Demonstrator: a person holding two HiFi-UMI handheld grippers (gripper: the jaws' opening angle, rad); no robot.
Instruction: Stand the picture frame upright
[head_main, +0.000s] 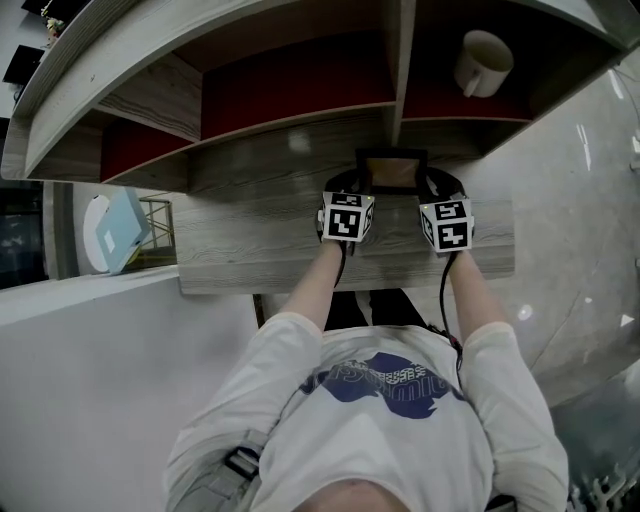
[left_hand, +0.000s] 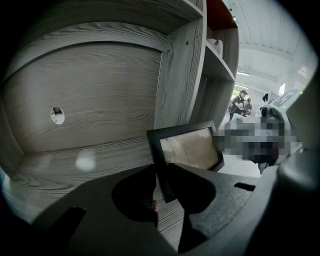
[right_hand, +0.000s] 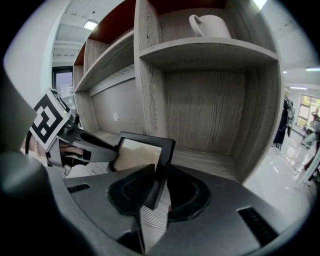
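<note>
Left tool (left_hand: 161, 186) and right tool (right_hand: 159, 189) each clenched on opposite side edges of picture frame (head_main: 392, 172); two-sided grip steadies it for standing on desk (head_main: 250, 255)

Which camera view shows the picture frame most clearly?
The left gripper view: the picture frame shows nearly its whole face. The right gripper view shows it partly behind the left tool; the head view shows it small, from above.

No legible text anywhere — shirt print (head_main: 385, 378) too blurred to read.
</note>
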